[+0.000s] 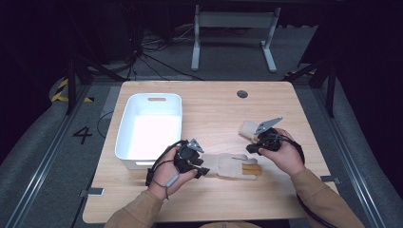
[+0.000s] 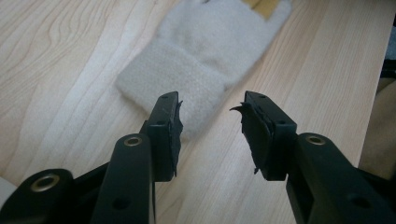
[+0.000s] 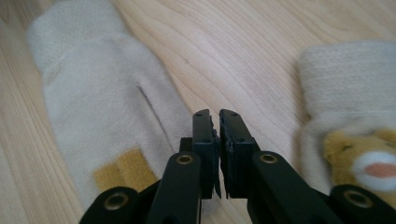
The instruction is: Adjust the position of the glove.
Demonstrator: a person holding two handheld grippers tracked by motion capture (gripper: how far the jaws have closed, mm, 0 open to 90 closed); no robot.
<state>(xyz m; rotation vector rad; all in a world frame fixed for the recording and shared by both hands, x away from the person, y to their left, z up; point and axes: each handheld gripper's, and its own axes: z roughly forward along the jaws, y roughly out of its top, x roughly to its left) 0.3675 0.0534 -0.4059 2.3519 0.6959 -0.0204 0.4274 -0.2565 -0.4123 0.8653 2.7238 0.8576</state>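
My left gripper (image 2: 212, 135), jaws open, faces the glove (image 2: 205, 60) cuff lying lengthwise ahead; right gripper (image 3: 219, 154) jaws closed, empty.

Fuzzy cloth mitten (image 1: 231, 165) on matt wooden table (image 1: 214, 114).

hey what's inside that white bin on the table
The white bin looks empty; its bright floor shows nothing. Its near inside wall is hidden by the rim, and the left gripper is beside it.

A large black numeral "4" (image 1: 82, 135) is marked on the grey floor (image 1: 43, 142) just off the counter's (image 1: 214, 199) left edge; no other writing can be read.
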